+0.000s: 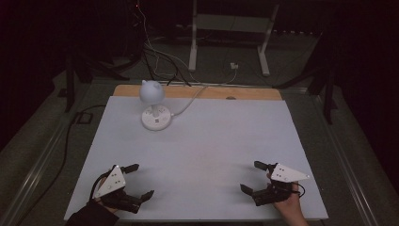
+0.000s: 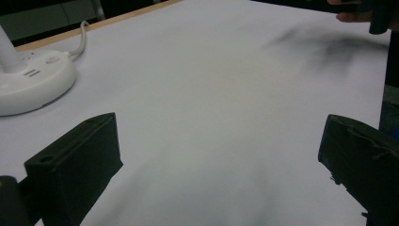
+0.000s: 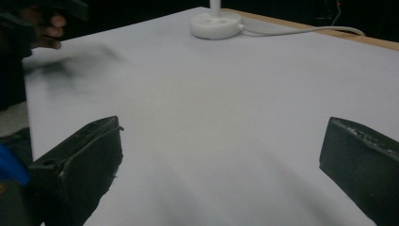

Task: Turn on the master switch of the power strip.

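Lamp [image 2: 33, 82]: in the left gripper view its base is cut by the left edge and its stem by the top. In the right gripper view the stem [image 3: 215, 5] is likewise cropped. The far hand [image 3: 44, 28] shows dark and blurred.

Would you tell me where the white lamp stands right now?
In the high view, the white lamp stands at the table's far left, near the wooden edge, far from both tongs.

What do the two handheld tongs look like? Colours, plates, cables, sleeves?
Both tongs, left and right, have black bodies with two blocky black jaws and a pale grey three-cornered plate on top carrying small dark dots. A thin black cable loops beside the right one. A dark sleeve covers the left forearm.
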`<state>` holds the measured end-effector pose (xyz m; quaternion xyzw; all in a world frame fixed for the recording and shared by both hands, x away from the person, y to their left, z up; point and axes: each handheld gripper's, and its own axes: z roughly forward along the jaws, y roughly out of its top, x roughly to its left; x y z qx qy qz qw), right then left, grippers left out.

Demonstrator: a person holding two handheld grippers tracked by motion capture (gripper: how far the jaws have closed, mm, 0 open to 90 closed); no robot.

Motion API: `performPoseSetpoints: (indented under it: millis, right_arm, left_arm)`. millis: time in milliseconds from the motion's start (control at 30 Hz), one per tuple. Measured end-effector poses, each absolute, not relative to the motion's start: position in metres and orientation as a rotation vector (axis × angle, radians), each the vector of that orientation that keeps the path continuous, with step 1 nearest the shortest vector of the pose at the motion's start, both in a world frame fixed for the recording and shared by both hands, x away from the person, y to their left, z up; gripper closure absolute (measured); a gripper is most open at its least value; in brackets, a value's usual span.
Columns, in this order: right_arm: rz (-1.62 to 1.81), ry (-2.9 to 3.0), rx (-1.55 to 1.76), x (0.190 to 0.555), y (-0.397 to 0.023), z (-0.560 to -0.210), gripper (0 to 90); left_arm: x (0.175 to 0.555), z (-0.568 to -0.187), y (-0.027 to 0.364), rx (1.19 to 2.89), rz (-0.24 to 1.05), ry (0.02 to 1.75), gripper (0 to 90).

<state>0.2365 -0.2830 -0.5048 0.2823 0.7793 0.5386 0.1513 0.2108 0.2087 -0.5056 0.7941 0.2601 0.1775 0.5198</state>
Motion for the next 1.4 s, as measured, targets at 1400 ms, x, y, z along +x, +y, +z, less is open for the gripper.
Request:
performPoseSetpoints:
  millis: [1400]
  right_arm:
    - [1.467,2.218,0.777,0.234,-0.278,-0.505,0.0]
  left_arm:
    - [0.210,-0.508,0.196,1.972,0.347,0.573,0.2]
